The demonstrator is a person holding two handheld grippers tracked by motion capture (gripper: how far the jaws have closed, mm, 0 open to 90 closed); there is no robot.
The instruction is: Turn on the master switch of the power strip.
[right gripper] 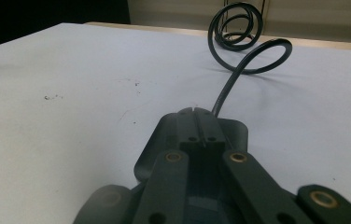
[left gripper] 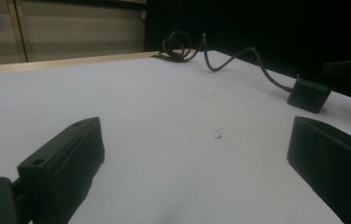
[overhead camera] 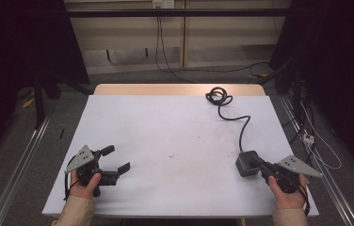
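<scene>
Right gripper [overhead camera: 259,165] sits at the near right of the table [overhead camera: 165,127]. From its own view I see both jaws pressed together with no gap, tips resting over the top of a dark adapter block [right gripper: 236,130]. I can't tell whether they pinch any part of it or just lie on it. Right hand [overhead camera: 288,195] holds the gripper from the near edge, grey plate [overhead camera: 299,166] out to the right.

Adapter block [overhead camera: 246,162] lies flat on the white sheet, near right. Its cable [overhead camera: 241,123] runs from the far side of the block, bends left, then ends in a loose coil [overhead camera: 218,95] at the far edge, where the bare wood strip [overhead camera: 180,89] shows beyond the sheet.

Left gripper [overhead camera: 118,162] is at the near left, well apart from the block. Jaws spread wide, nothing between them; in the left gripper view I see bare sheet between the two black jaws. Left hand [overhead camera: 86,184] wraps the body from below. From that view the block [left gripper: 310,94] is far right and the cable [left gripper: 239,58] snakes back to the coil [left gripper: 180,46].

Between the two grippers I see only open sheet with a few small dark specks [overhead camera: 171,155] near the middle. Nothing in the way.

Around the table: metal rails [overhead camera: 20,160] on the floor on both sides, loose wires [overhead camera: 323,157] and a white plug strip [overhead camera: 308,138] on the right, a cable hanging down the far wall [overhead camera: 158,42].
</scene>
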